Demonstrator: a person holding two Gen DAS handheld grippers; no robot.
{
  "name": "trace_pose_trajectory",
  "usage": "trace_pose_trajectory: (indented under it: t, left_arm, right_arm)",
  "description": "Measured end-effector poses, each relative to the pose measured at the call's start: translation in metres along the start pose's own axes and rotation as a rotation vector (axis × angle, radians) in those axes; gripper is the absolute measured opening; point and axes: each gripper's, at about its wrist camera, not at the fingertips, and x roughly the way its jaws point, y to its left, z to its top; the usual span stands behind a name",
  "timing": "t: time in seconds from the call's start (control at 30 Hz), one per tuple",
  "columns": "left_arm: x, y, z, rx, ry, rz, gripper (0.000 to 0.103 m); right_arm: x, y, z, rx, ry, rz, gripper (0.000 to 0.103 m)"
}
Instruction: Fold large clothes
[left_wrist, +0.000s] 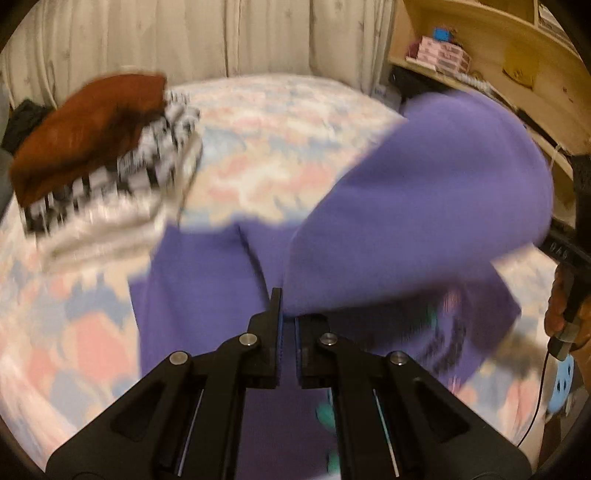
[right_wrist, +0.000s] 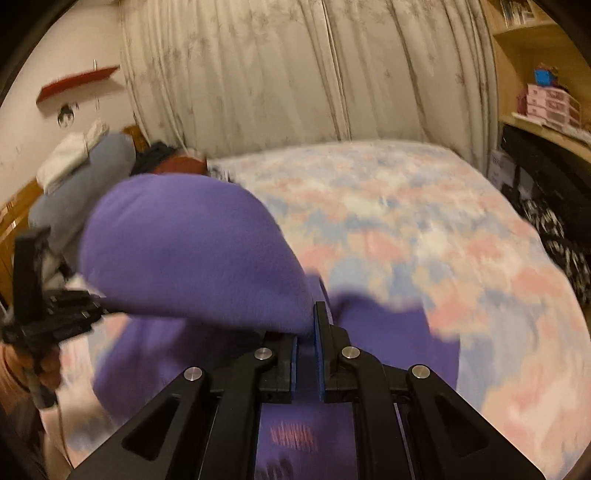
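Note:
A large purple garment (left_wrist: 424, 206) with dark print hangs in a billowing fold above the bed, its lower part still lying on the blanket. My left gripper (left_wrist: 290, 325) is shut on one edge of it, the cloth pinched between the blue pads. My right gripper (right_wrist: 306, 339) is shut on another edge of the same purple garment (right_wrist: 184, 243). In the right wrist view the left gripper (right_wrist: 48, 314) shows at the left edge, held by a hand. In the left wrist view the right gripper's body (left_wrist: 569, 258) shows at the right edge. Both views are blurred by motion.
The bed's pastel pink, blue and cream blanket (right_wrist: 424, 229) spreads out behind the garment. A stack of folded clothes (left_wrist: 92, 155), brown on top of checkered and cream, lies at the left. Pillows (right_wrist: 77, 184) sit at the headboard. Wooden shelves (left_wrist: 498, 55) stand at the right, curtains behind.

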Motion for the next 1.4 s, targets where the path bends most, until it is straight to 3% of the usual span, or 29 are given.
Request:
trace_pose_trajectory:
  t: [0.2,0.27,0.33,0.4,0.53,0.67,0.83,0.87,0.97,1.13,1.27,1.3,1.37,1.4]
  left_arm:
    - [0.01,0.0,-0.075,0.0,0.1,-0.01,0.002]
    - [0.009,0.004,-0.089,-0.009,0.114,-0.034,0.002]
    - [0.004,0.008,-0.098,-0.041,0.121,-0.083,0.002]
    - [-0.001,0.011,-0.105,-0.079,0.126,-0.159,0.003]
    - [-0.006,0.011,-0.108,-0.126,0.111,-0.281,0.005]
    - [-0.005,0.008,-0.105,-0.195,0.084,-0.414,0.028]
    - [0.013,0.009,-0.103,-0.304,0.046,-0.532,0.043]
    - [0.019,0.009,-0.103,-0.331,0.044,-0.545,0.045]
    - [0.039,0.008,-0.104,-0.373,0.047,-0.566,0.046]
    - [0.058,0.004,-0.101,-0.419,0.018,-0.607,0.046]
    - [0.066,0.0,-0.094,-0.473,-0.023,-0.641,0.046]
    - [0.066,-0.001,-0.093,-0.488,-0.036,-0.644,0.045]
    - [0.061,-0.002,-0.092,-0.541,-0.086,-0.629,0.034]
    - [0.058,-0.003,-0.09,-0.556,-0.1,-0.612,0.019]
  right_arm:
    - [0.009,-0.011,-0.12,0.063,0.271,-0.057,0.012]
    - [0.001,-0.016,-0.141,0.114,0.284,-0.028,0.017]
    - [-0.014,-0.02,-0.155,0.153,0.263,0.0,0.045]
    - [-0.032,-0.018,-0.166,0.176,0.223,0.004,0.059]
    - [-0.053,-0.008,-0.173,0.189,0.201,0.067,0.06]
    - [-0.063,-0.001,-0.171,0.234,0.194,0.15,0.063]
    - [-0.068,-0.01,-0.154,0.349,0.146,0.237,0.086]
    - [-0.067,-0.016,-0.151,0.385,0.138,0.26,0.087]
    - [-0.051,-0.025,-0.138,0.456,0.133,0.291,0.087]
    - [-0.015,-0.024,-0.125,0.466,0.172,0.29,0.087]
    - [0.002,-0.02,-0.119,0.471,0.152,0.283,0.085]
    - [0.006,-0.019,-0.116,0.477,0.142,0.278,0.078]
    - [0.011,-0.02,-0.112,0.478,0.132,0.283,0.046]
    - [0.017,-0.017,-0.108,0.475,0.143,0.308,0.023]
